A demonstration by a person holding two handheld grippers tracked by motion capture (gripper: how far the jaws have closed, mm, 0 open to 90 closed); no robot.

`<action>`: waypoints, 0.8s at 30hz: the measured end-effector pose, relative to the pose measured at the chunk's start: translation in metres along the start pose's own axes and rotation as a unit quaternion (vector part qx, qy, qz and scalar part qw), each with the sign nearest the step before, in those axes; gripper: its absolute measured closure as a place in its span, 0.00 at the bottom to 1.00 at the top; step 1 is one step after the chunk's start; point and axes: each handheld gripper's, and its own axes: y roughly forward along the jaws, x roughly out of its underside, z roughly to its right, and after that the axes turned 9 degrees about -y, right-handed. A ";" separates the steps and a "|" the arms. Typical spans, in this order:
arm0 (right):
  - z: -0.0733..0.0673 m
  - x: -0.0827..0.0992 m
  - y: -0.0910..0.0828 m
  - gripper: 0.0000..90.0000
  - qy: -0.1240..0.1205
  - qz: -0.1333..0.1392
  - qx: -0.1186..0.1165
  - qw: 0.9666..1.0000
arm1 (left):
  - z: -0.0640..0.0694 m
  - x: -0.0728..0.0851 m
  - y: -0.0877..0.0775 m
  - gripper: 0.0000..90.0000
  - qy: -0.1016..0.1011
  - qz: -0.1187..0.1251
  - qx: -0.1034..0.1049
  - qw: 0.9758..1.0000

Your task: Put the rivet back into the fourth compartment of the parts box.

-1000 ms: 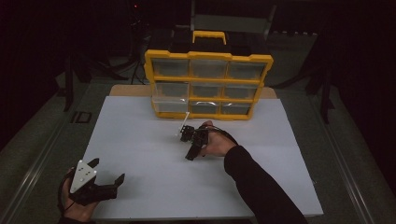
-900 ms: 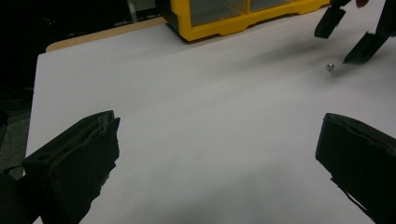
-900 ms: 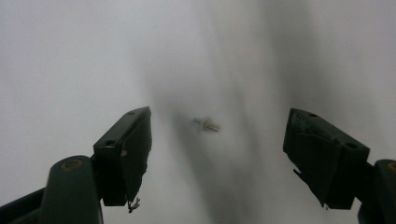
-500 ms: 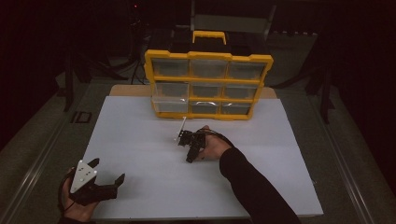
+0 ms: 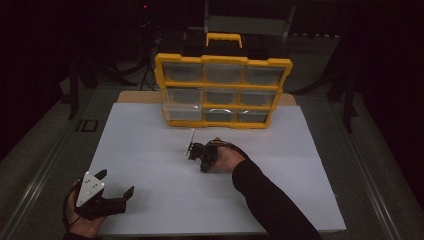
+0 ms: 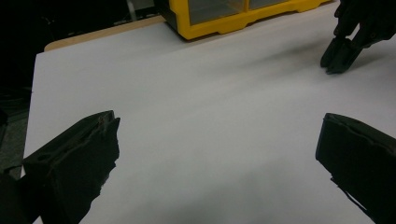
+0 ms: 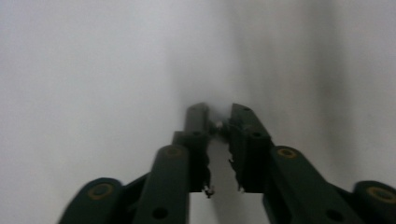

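- The right gripper (image 5: 196, 151) sits on the white worktop (image 5: 150, 150), a short way in front of the yellow organizer (image 5: 223, 90), tips pointing toward the organizer's left end.
- Its jaws have just been closing and now stand narrow, tips nearly together.
- In the right gripper view a tiny pale bit (image 7: 218, 124) shows in the slim gap between the jaw tips of the right gripper (image 7: 218, 116), right at the worktop (image 7: 84, 84); it is too small and blurred to say what it is.
- That bit lies between the two tips, near their far end, and looks pinched by them.
- A thin pale sliver (image 5: 191, 141) stands up just beside the right gripper, on the organizer side, in the high view; what it is cannot be told.
- The left gripper (image 5: 116, 185) rests at the near left corner of the worktop, well apart from the organizer and from the right gripper.
- Its jaws are spread wide, with bare worktop (image 6: 187, 116) between them at the left gripper (image 6: 217, 140).
- From the left gripper view the right gripper (image 6: 340, 56) shows far off, near the organizer (image 6: 224, 21).
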 end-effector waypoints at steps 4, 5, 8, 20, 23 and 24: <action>-0.002 -0.003 0.000 0.92 -0.008 -0.011 0.003 1.000 | -0.001 0.000 -0.001 0.00 -0.003 0.002 0.000 1.000; -0.002 -0.003 0.000 0.92 -0.008 -0.011 0.002 1.000 | -0.001 0.000 -0.001 0.00 -0.002 0.002 0.000 1.000; -0.001 -0.002 -0.001 0.92 -0.003 -0.008 -0.002 1.000 | -0.001 0.000 -0.001 0.00 -0.003 0.002 0.000 1.000; 0.001 0.004 -0.021 0.92 0.003 0.028 -0.004 1.000 | -0.001 0.000 -0.001 0.00 -0.002 0.002 -0.001 1.000; 0.004 0.006 -0.029 0.92 0.009 0.037 -0.001 0.999 | -0.001 0.000 -0.001 0.00 -0.002 0.002 -0.001 1.000; 0.005 0.007 -0.033 0.92 0.012 0.041 0.000 0.999 | -0.001 0.000 -0.001 0.00 -0.002 0.002 -0.001 1.000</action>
